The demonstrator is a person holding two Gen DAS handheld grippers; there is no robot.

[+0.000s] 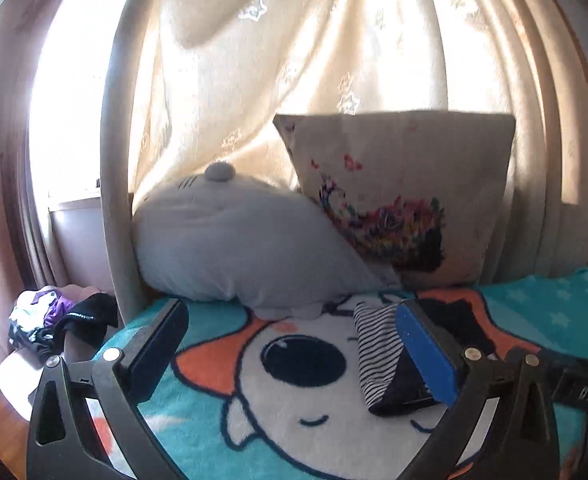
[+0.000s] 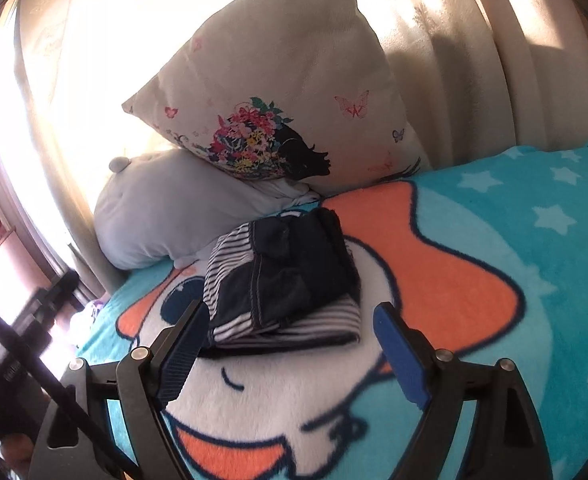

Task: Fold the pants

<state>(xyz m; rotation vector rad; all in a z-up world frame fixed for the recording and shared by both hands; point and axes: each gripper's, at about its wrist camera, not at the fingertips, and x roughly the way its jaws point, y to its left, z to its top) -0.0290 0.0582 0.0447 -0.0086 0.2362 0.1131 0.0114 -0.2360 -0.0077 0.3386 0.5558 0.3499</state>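
Pants (image 2: 284, 280), navy with striped lining, lie folded in compact bundle on cartoon fleece blanket (image 2: 494, 248), just in front of grey plush pillow (image 2: 166, 208) and butterfly cushion (image 2: 286, 92). Right gripper (image 2: 290, 354) hovers near bundle's front edge, fingers spread, holding nothing. Left gripper (image 1: 294, 356) beside bundle, fingers spread, empty. Risk: spread finger snagging top layer, dragging fold open; soft blanket could let bundle slump.

The dark navy fabric pants with a black-and-white striped lining (image 2: 284, 280) lie folded into a compact, roughly square bundle; striped layers show along its left and near edges (dark side uppermost); it rests flat on the bed.
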